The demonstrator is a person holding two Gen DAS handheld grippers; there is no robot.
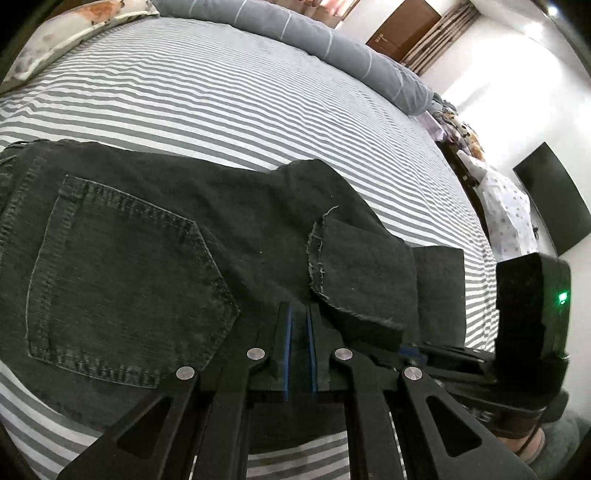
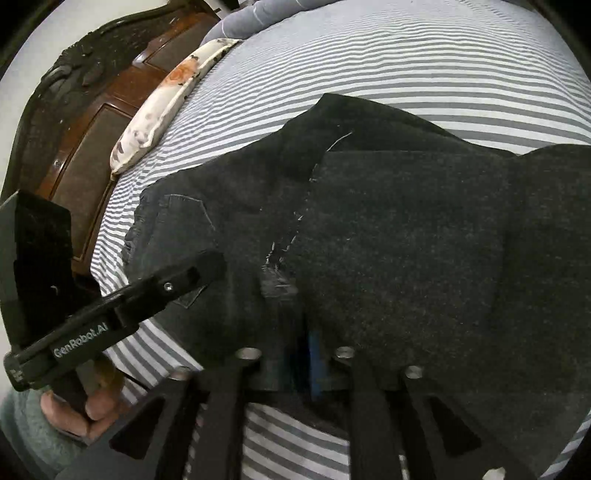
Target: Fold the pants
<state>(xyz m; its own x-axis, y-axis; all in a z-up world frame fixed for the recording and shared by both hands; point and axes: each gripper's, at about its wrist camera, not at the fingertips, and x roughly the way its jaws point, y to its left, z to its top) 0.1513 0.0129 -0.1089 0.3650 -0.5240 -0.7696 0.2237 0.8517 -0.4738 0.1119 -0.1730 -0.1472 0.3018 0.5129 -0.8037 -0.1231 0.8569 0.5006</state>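
Both grippers over folded dark pants (image 1: 147, 240) on striped bed sheet (image 1: 221, 92).
Left gripper (image 1: 300, 314) clenched on the pants' near edge; right gripper (image 2: 306, 343) blurred, grip undetermined; frayed hems lie atop.

A wide bed covered by a grey-and-white striped sheet (image 1: 221, 96) fills the room. Along its far edge lies a rolled grey duvet with thin pale lines (image 1: 295, 29), and a flat floral cream pillow (image 2: 166, 99) rests against the dark carved wooden headboard (image 2: 85, 110). Beyond the bed stand bright white walls (image 1: 517, 74), a brown wooden door (image 1: 406, 29) and a black flat screen (image 1: 554, 203).
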